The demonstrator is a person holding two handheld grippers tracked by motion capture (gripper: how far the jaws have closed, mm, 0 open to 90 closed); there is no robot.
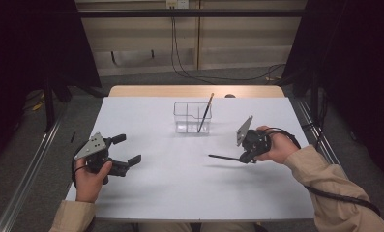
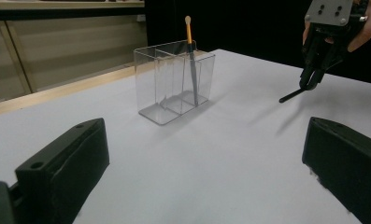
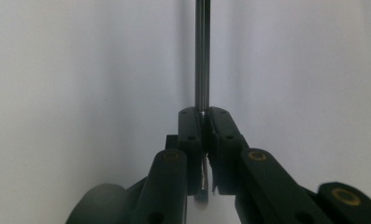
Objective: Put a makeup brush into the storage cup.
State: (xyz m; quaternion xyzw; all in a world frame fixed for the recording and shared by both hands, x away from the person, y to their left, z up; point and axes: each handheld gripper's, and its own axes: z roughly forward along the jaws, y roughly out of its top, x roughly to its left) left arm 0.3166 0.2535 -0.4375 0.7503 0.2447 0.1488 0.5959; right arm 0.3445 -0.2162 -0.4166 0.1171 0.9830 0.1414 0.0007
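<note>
White tabletop fills mid-frame; dark curtains flank it. Right gripper pinches a thin dark brush; left gripper gapes wide, lower left.

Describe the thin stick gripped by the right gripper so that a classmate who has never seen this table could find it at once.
Start at the white table and find the right gripper on its right side. The dark stick pokes out sideways from its shut jaws, above the tabletop. Unlike the orange-handled brush standing in the clear organiser, it is plain and dark.
</note>
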